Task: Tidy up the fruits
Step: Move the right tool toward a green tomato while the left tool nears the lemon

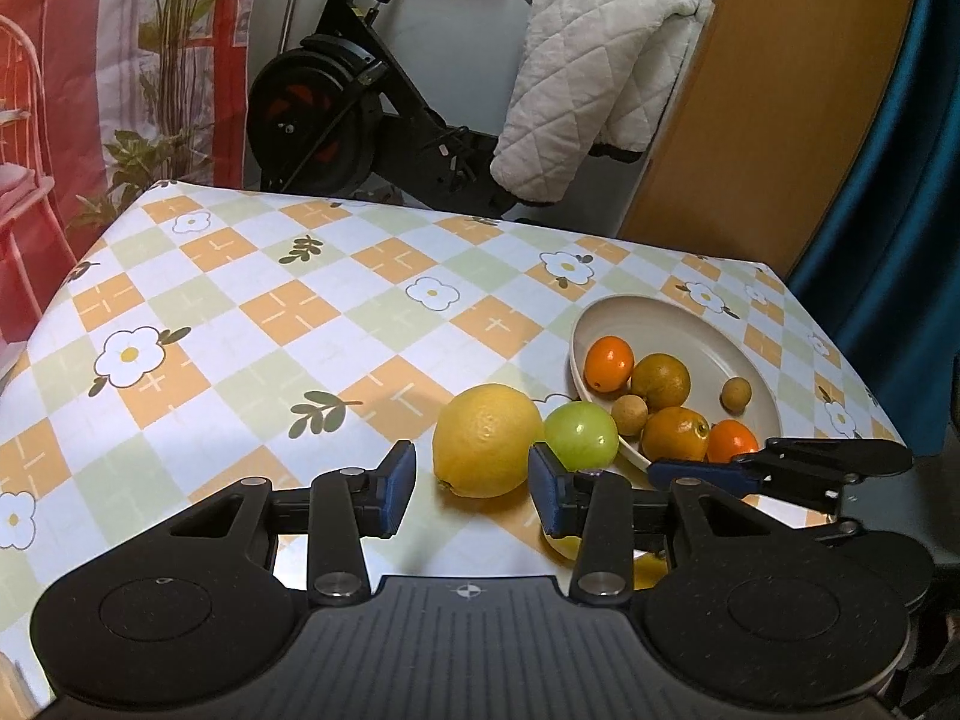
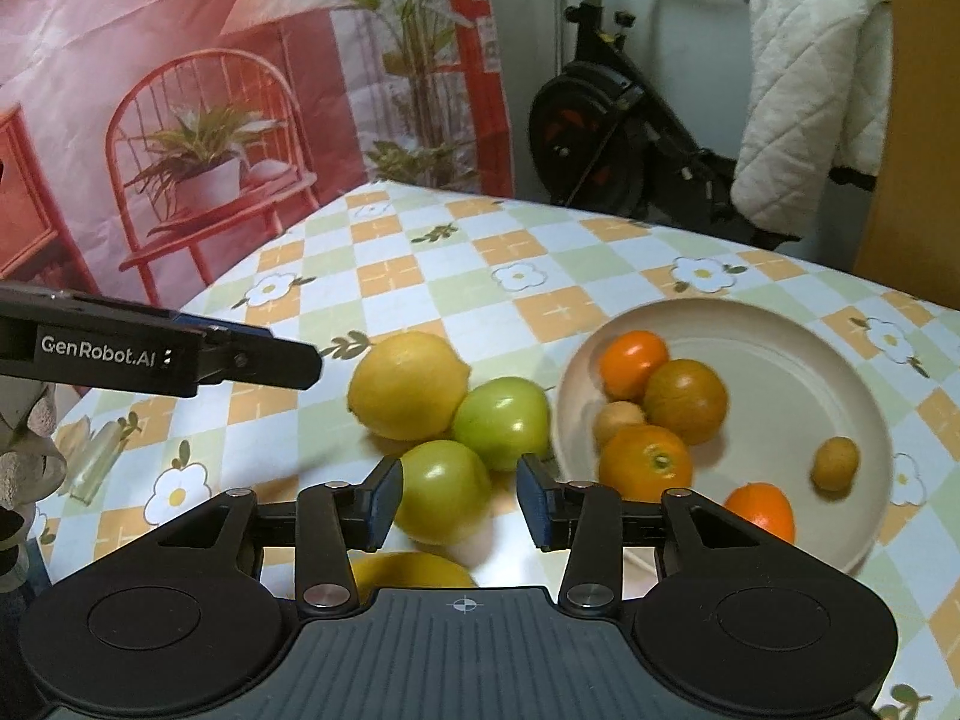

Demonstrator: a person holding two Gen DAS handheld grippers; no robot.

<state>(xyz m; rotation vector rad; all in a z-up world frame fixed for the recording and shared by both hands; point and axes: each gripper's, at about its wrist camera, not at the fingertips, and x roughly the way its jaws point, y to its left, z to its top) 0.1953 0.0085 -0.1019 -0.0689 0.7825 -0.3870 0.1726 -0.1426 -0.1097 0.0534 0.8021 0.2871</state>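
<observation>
Fruits sit partly in the plate (image 2: 840, 372), with lemon (image 2: 408, 387) and green apples (image 2: 441, 489) beside it; right hand-held gripper (image 2: 457, 501) gapes empty (left (image 1: 471, 495) too); centre jaws before squeezing.

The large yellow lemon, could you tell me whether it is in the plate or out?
Out: the lemon rests on the tablecloth, left of the plate.
</observation>
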